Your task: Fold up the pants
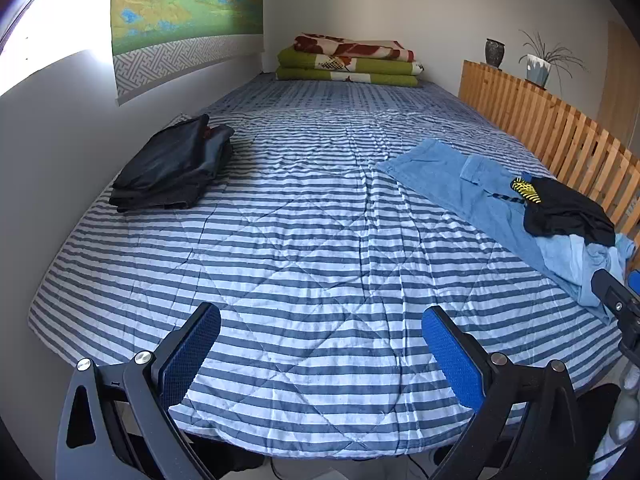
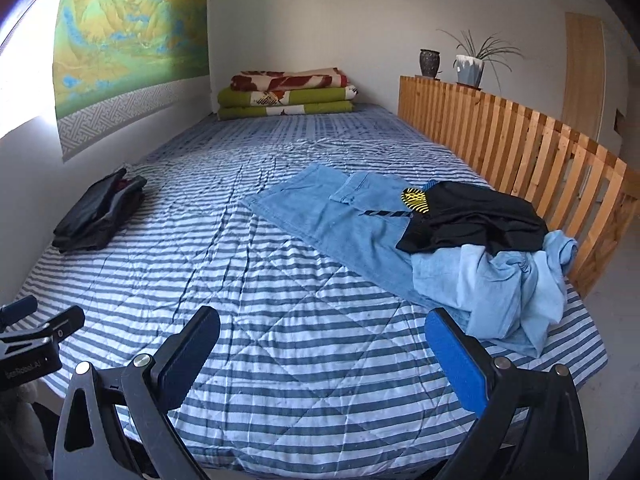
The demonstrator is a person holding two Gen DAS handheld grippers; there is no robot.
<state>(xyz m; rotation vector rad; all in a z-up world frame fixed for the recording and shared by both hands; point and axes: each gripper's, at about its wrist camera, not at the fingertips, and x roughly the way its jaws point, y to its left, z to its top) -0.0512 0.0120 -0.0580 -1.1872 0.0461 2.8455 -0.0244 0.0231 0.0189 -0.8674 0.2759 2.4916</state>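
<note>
Here, nearest the cameras, the left gripper (image 1: 320, 344) and the right gripper (image 2: 322, 346) both hang over the foot of the blue-and-white striped quilted bedspread (image 1: 304, 248), each with its blue-padded fingers spread wide and nothing between them. The unfolded pants lie to the right by the slatted wooden rail (image 2: 520, 128): a crumpled pale blue pair (image 2: 500, 292) nearest, a black garment with a yellow patterned patch (image 2: 472, 216) on top, long denim-blue trousers (image 2: 320, 216) beneath. A neat stack of dark folded clothes (image 1: 172, 168) sits far left. Probably best to lift the top piece alone, pinching near its waistband, and drag it onto the bare middle before folding.
</note>
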